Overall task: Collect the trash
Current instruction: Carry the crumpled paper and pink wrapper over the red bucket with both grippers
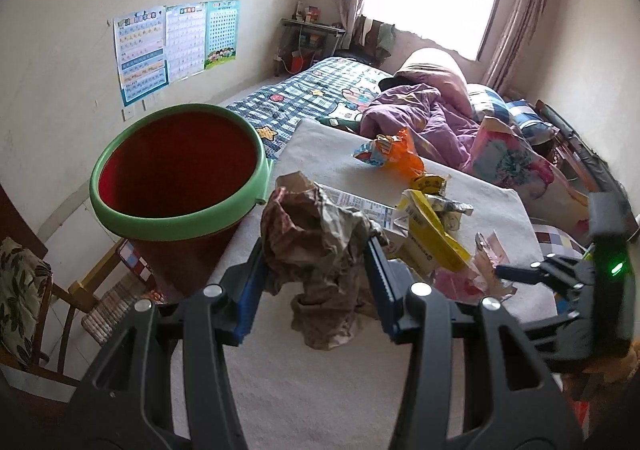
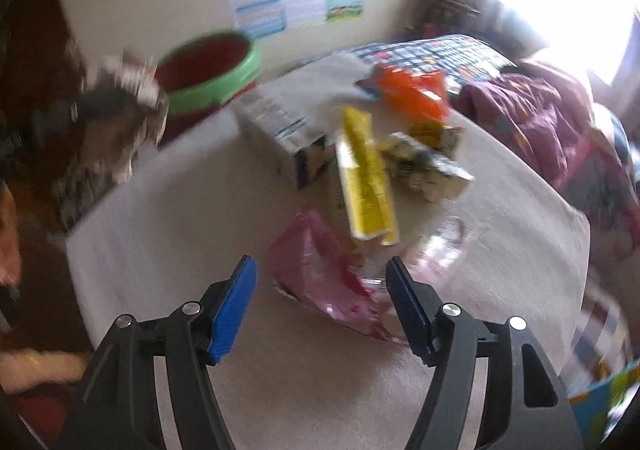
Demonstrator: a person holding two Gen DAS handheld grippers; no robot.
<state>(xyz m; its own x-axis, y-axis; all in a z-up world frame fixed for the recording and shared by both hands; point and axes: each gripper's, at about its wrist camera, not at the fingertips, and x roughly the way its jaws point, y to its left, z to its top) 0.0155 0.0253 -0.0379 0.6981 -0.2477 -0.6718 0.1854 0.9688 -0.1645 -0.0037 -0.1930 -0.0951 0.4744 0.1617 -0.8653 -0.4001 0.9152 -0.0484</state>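
My left gripper [image 1: 317, 244] is shut on a crumpled brown paper bag [image 1: 320, 210], held just above the white-covered table [image 1: 304, 378]. The red bin with a green rim [image 1: 172, 225] stands at the table's left edge, close beside the bag. More trash lies beyond: a yellow carton [image 1: 430, 228], an orange snack bag [image 1: 400, 156] and a pink wrapper [image 1: 460, 282]. The right wrist view is blurred. There my right gripper [image 2: 321, 264] stands open over the pink wrapper [image 2: 312, 266], pads apart from it. The yellow carton [image 2: 362, 178] and bin [image 2: 208, 90] lie farther off.
A bed with a purple quilt [image 1: 416, 110] and checked sheet runs behind the table. A wooden chair [image 1: 60, 290] stands at the lower left below the bin. A white box [image 2: 276, 118] and a crushed patterned carton [image 2: 424, 166] lie among the trash.
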